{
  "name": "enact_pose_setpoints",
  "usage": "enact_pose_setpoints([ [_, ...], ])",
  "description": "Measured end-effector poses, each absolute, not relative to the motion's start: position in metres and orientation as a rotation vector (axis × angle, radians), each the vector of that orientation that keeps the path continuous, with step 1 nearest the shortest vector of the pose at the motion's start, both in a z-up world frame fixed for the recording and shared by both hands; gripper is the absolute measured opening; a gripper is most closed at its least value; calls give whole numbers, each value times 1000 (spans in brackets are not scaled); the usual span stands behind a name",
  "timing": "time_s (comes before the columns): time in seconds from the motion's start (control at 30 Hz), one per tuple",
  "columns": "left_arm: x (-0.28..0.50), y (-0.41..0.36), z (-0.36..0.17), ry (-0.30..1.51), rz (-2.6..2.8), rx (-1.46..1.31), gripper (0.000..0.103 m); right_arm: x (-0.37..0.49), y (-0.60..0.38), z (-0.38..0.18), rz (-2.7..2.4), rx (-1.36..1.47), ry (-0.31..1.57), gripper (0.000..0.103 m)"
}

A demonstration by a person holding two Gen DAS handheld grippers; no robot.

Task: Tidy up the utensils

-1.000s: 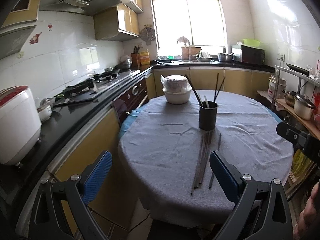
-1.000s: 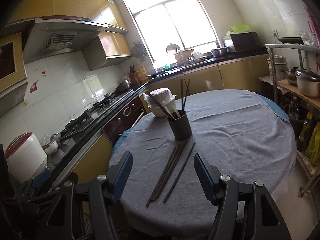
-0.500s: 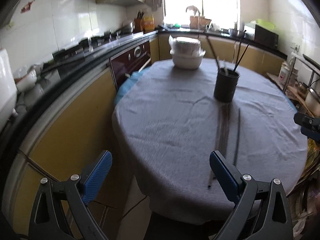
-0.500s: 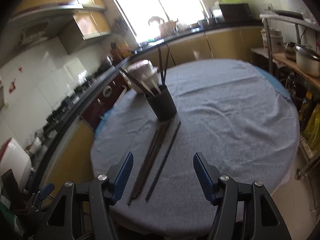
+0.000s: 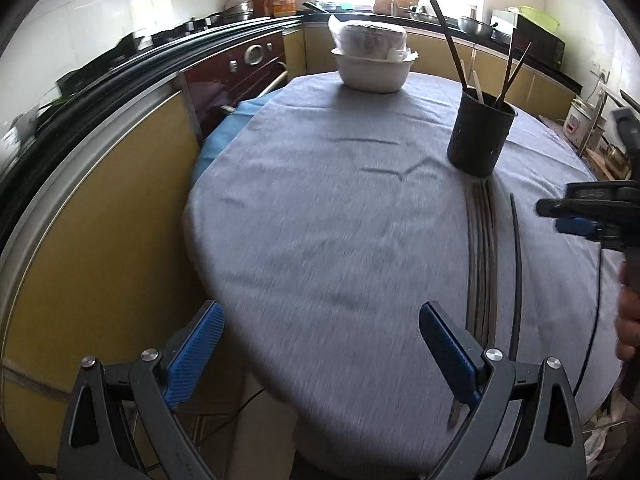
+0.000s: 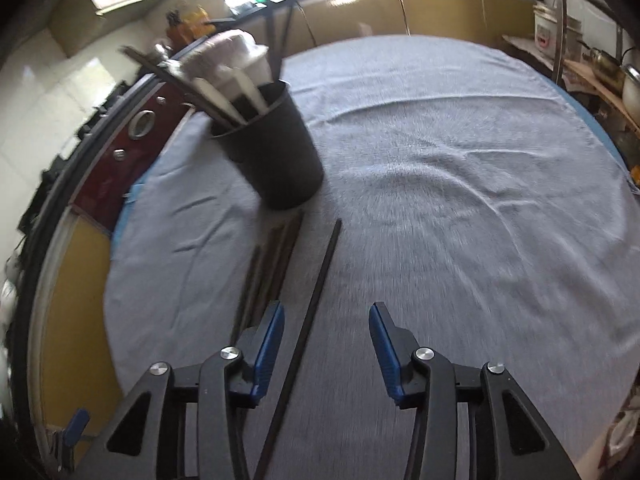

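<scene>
Round table w/ wrinkled grey woven cloth (image 5: 340, 208) fills both views; blue under-layer shows at its edge by the yellow cabinets. White ceramic bowl stack wrapped in clear plastic (image 5: 374, 60) sits at the far side. Black cylindrical utensil holder (image 6: 276, 152), matte, stands upright nearer the middle, w/ a few dark chopsticks and pale flat sticks leaning out of it. Bundle of thin dark-brown chopsticks (image 6: 268, 264) lies flat on the cloth, side by side, one end touching the holder's base. Single black chopstick (image 6: 316, 292), slim and straight, lies just beside the bundle, apart from it.

Right gripper (image 6: 326, 332): blue ribbed pads, black frame, jaws part open and just been closing; single chopstick runs between them, nearer the left pad, not pinched. Left gripper (image 5: 320, 340): jaws wide apart over the table edge, nothing held; bundle's near end passes behind its right finger.
</scene>
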State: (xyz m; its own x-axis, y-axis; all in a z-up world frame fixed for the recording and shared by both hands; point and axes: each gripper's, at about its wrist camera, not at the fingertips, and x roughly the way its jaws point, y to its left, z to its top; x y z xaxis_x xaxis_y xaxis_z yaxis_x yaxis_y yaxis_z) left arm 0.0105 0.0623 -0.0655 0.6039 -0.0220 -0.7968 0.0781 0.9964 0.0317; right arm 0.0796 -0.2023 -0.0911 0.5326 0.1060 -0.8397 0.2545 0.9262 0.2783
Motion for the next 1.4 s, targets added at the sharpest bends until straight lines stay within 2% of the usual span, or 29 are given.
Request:
enact_pose_setpoints([
  [0.2, 59, 39, -69, 955, -108, 73, 98, 127, -205, -110, -110, 402, 1091, 39],
  [0.4, 90, 14, -78, 994, -163, 73, 98, 130, -197, -116, -119, 312, 1098, 23],
  [0.57, 102, -3, -86, 1011, -157, 95, 98, 116, -201, -116, -108, 280, 1077, 18],
  [0.63, 107, -9, -87, 1019, -169, 93, 98, 108, -204, -118, -107, 243, 1068, 6],
  [0.87, 127, -34, -95, 1059, -238, 94, 96, 88, -227, -119, -44, 313, 1052, 6],
  [0.93, 135, -41, -102, 1079, -245, 110, 86, 87, -236, -119, -18, 351, 1045, 6],
  [1.4, 155, -65, -119, 1114, -305, 122, 85, 98, -263, -122, 40, 455, 1043, 6],
])
